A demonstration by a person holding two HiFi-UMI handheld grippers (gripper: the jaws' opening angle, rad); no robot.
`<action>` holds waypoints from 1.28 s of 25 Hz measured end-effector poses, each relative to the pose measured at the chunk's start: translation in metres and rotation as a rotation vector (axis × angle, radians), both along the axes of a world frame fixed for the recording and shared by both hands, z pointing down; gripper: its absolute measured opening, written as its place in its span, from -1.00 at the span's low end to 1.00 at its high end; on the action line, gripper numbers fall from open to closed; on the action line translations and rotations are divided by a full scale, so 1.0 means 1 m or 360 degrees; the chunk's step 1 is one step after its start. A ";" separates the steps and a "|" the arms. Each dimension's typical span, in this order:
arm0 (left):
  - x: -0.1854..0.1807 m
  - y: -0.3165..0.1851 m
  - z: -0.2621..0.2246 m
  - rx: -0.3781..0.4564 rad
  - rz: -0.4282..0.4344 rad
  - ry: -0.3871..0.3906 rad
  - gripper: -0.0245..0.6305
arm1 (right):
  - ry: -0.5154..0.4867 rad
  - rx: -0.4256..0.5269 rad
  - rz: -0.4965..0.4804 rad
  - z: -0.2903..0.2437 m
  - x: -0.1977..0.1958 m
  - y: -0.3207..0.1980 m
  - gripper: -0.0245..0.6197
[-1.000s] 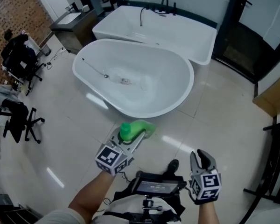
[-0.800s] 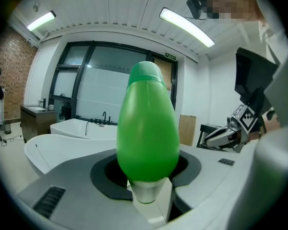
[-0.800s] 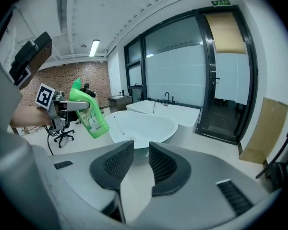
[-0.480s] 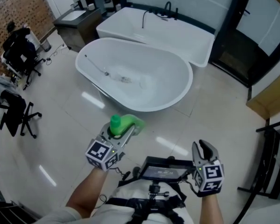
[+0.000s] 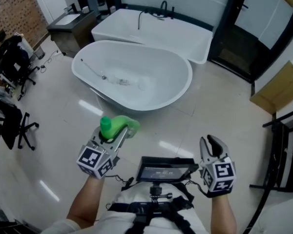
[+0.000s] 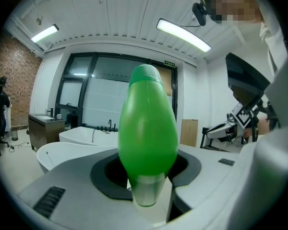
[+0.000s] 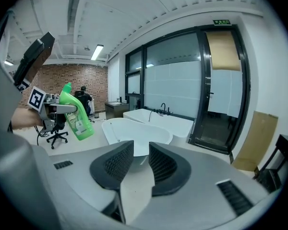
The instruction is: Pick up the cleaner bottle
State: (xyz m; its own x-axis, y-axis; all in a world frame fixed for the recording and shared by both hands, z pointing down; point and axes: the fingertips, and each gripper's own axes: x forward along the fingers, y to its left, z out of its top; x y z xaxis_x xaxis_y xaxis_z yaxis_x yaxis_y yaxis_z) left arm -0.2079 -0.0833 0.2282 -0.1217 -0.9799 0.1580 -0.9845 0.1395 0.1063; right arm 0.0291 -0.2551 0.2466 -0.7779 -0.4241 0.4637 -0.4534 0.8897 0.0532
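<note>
Cleaner bottle gripped in left tongs; right tongs apparently slightly parted, empty; label unreadable.

A white oval bathtub stands on the glossy tiled floor at 12 o'clock. Just behind it, toward 1 o'clock, is a rectangular tub with a black faucet. A dark vanity sits at 11 o'clock, black office chairs at 9, and a brown cardboard sheet at 3.

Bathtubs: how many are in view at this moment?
2. An oval bathtub stands on the floor ahead of the person; a rectangular bathtub sits just behind it, by the glass wall. No others show, though the views miss part of the room.
</note>
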 end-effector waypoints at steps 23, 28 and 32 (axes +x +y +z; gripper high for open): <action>0.067 0.016 -0.020 0.0014 0.0230 -0.0034 -0.42 | -0.0075 -0.0035 0.0167 -0.003 0.052 0.031 -0.87; 0.084 0.011 -0.023 0.0005 0.0205 -0.0022 -0.42 | -0.0060 -0.0055 0.0151 -0.001 0.069 0.021 -0.87; 0.103 0.001 -0.028 0.0025 0.0183 0.0002 -0.42 | -0.0054 -0.0046 0.0120 -0.008 0.083 0.006 -0.87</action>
